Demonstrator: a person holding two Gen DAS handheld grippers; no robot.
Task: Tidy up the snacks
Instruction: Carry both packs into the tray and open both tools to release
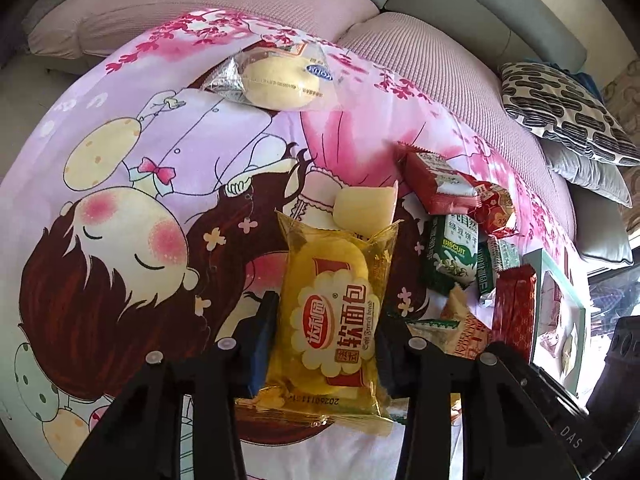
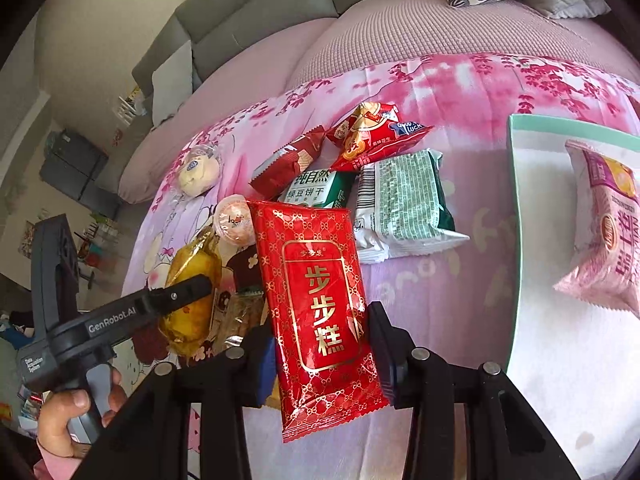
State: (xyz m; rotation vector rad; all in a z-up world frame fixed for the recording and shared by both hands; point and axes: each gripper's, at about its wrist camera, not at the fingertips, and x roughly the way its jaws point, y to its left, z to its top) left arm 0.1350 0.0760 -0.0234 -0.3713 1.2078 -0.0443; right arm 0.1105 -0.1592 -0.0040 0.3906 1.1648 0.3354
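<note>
Left hand-held gripper (image 1: 326, 344): jaws clamped on a yellow soft-bread packet (image 1: 334, 312), pads pressed against both long edges; the packet is held lengthwise between the fingers above the cartoon-print bedsheet (image 1: 120, 208). A pale bread piece in clear wrap (image 1: 364, 208) is seen just beyond the packet's far end. A round bun in a clear bag (image 1: 276, 80) is seen farther off on the sheet, well apart from the rest.

Right hand-held gripper (image 2: 324, 344): jaws clamped on a red cake packet with gold lettering (image 2: 316, 312), gripped at its lower half and raised over the sheet. Behind it a loose cluster is noted: green biscuit packet (image 2: 316, 192), green-and-white packet turned barcode-up (image 2: 404, 208), red wafer packet (image 2: 288, 164), red peanut packet (image 2: 372, 136).

A white tray with a mint rim (image 2: 516, 200) is seen at the right, with a pink snack packet (image 2: 608, 224) lying in it.

The person's left hand (image 2: 76, 412) is seen wrapped around the left gripper's handle.
</note>
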